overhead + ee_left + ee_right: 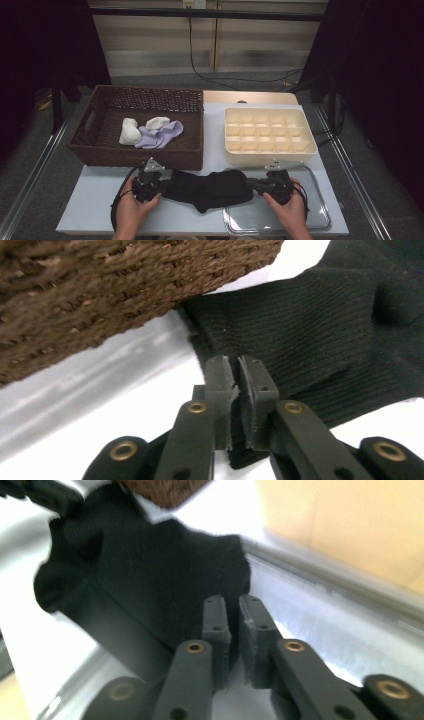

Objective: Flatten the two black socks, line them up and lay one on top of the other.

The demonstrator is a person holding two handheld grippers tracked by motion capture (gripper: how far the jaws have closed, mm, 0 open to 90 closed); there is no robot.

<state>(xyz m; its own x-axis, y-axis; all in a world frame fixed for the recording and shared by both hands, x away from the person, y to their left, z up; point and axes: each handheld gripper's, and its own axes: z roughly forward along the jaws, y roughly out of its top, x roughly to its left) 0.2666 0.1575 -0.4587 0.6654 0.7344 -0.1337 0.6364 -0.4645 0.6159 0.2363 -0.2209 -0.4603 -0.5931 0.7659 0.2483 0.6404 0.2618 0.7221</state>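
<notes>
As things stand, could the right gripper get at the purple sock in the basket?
Probably not right away. The right gripper is shut on the black sock, which the left gripper clamps at the other end. The purple sock lies inside the wicker basket, beyond its front wall, otherwise uncovered.

- A recording lab or test bench — black curtains [380,75] flank the white table [95,200].
- Metal frame rails [35,165], a loose cable [200,70], carpeted floor.
</notes>
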